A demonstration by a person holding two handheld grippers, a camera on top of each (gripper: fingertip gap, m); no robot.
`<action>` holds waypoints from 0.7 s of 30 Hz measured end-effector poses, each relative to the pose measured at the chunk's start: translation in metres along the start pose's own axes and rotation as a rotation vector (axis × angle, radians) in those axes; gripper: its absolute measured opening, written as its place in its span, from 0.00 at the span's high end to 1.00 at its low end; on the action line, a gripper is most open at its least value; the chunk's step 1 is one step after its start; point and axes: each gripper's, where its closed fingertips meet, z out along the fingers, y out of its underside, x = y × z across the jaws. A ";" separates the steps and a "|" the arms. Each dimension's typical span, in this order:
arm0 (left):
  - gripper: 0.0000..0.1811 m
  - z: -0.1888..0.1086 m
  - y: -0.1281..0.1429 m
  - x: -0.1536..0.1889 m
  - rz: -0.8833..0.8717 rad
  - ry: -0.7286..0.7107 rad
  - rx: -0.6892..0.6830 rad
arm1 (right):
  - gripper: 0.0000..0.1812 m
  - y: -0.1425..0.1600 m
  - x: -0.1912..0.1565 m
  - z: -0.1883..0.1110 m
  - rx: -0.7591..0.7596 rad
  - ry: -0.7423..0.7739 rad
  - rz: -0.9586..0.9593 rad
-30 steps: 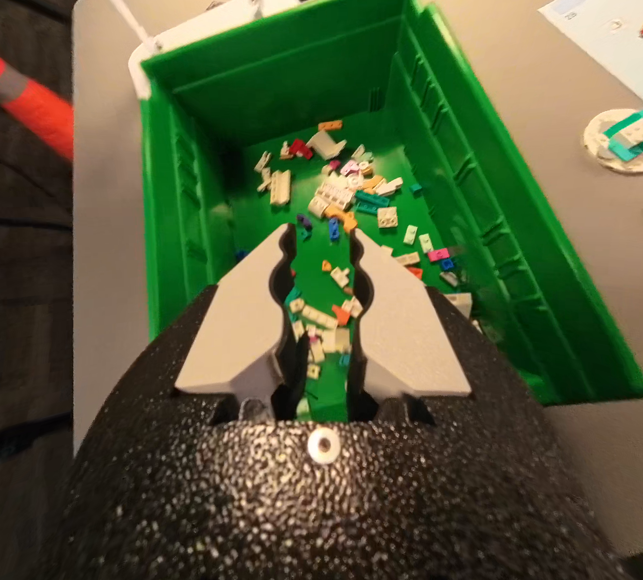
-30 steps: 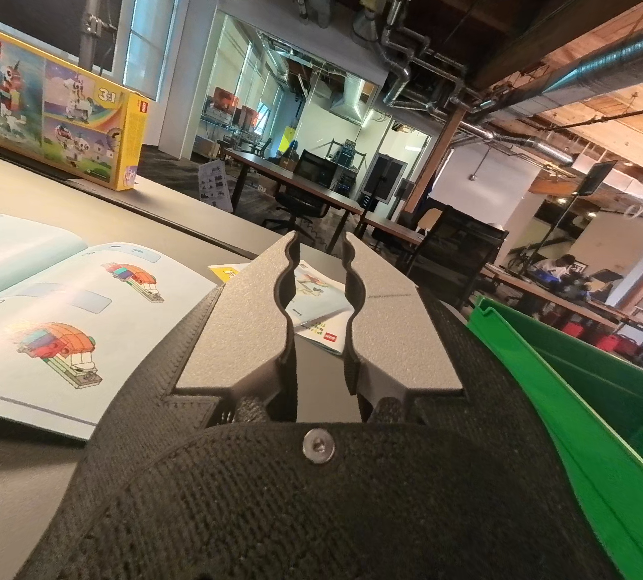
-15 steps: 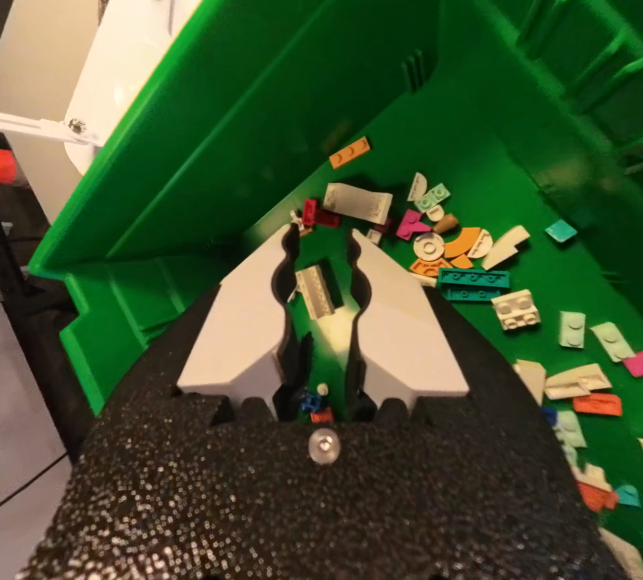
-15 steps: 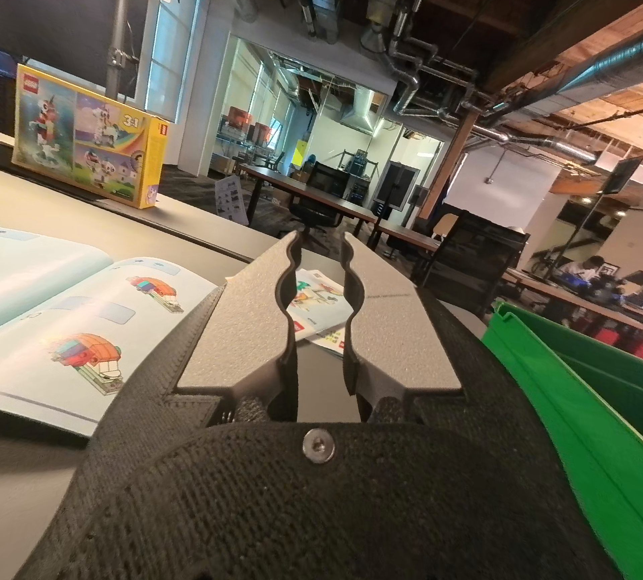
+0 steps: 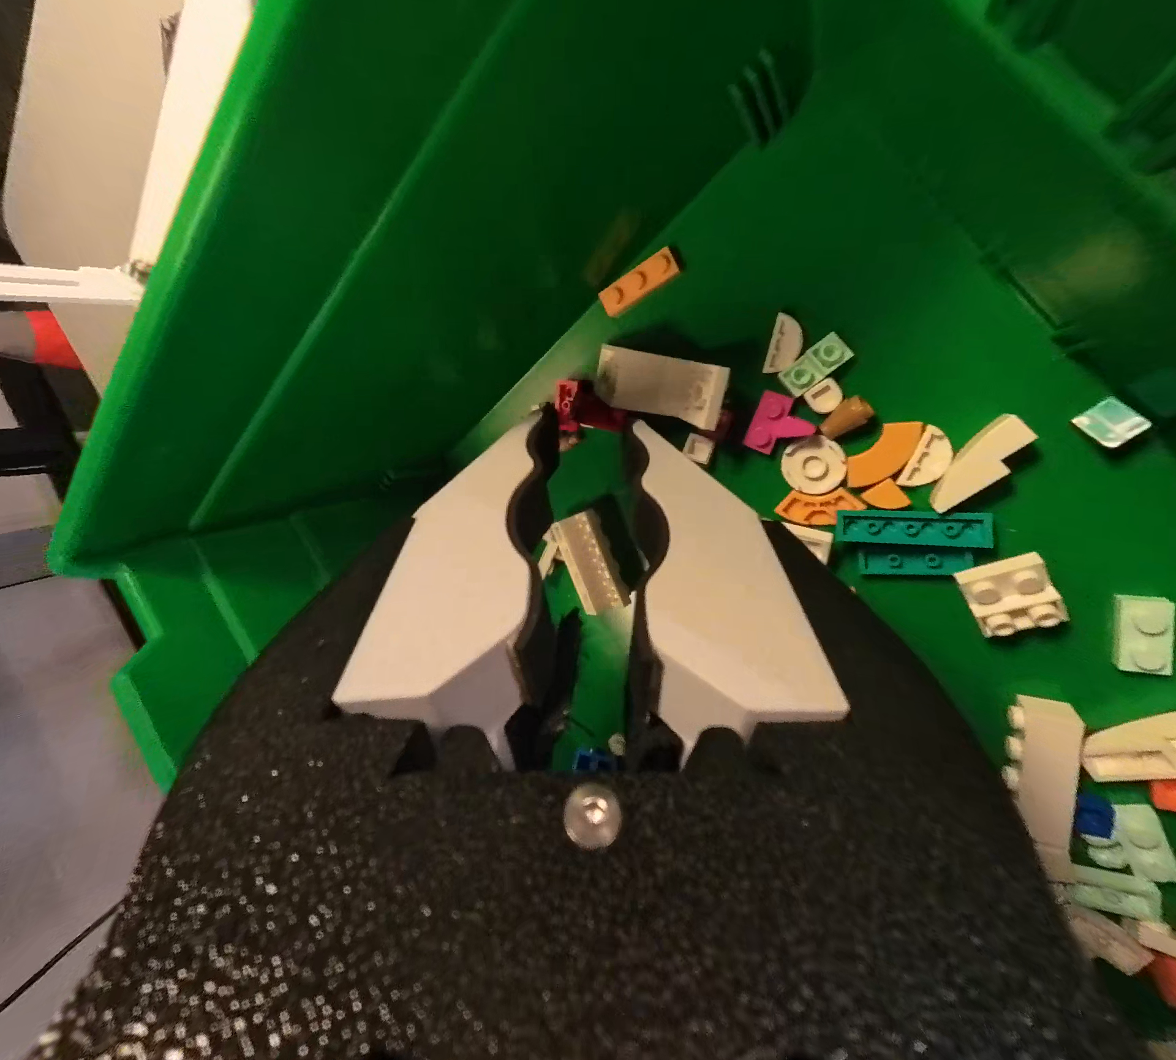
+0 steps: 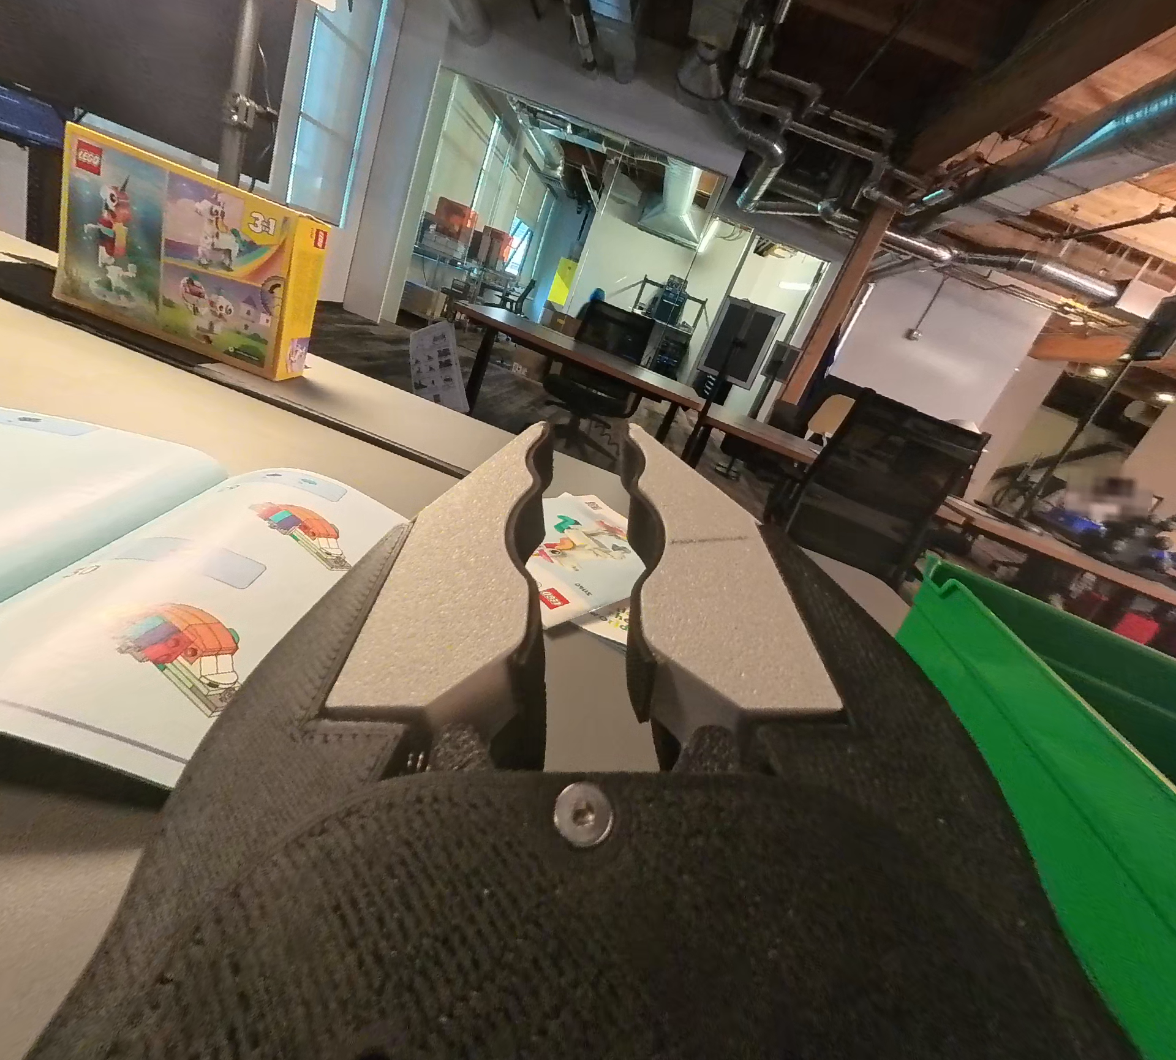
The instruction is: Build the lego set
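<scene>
Inside the green bin (image 5: 394, 215), left gripper (image 5: 587, 431) fingers spread over 1 white brick (image 5: 595, 562); right gripper (image 6: 588, 438) fingers spread, empty.

Shiny plastic, rough grey, smooth paper

Glossy green plastic bin (image 5: 394, 189) holding smooth plastic lego pieces (image 5: 916, 530); matt, grainy grey fingers (image 6: 445, 584) in a bumpy black body with one shiny metal screw (image 6: 583, 817); smooth paper instruction booklet (image 6: 159, 552); glossy cardboard lego box (image 6: 191, 272).

Close-up bin (image 5: 445, 151) interior; low tabletop (image 6: 394, 425) outlook.
</scene>
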 end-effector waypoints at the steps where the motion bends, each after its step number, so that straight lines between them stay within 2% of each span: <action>1: 0.91 0.000 0.000 0.000 -0.002 0.014 0.005 | 0.90 0.000 0.000 0.000 -0.001 -0.001 0.000; 7: 0.93 0.000 -0.001 0.000 0.077 0.029 0.029 | 0.91 0.002 -0.002 0.001 -0.014 -0.007 -0.007; 10: 0.99 -0.008 -0.005 -0.003 0.046 0.017 0.076 | 0.91 0.002 -0.003 0.001 -0.014 -0.009 -0.012; 17: 0.99 -0.032 0.000 -0.009 -0.014 -0.032 0.167 | 0.91 0.003 -0.004 0.002 -0.017 -0.012 -0.015; 21: 1.00 -0.059 -0.016 -0.007 -0.073 -0.026 0.331 | 0.91 0.003 -0.004 0.001 -0.016 -0.012 -0.014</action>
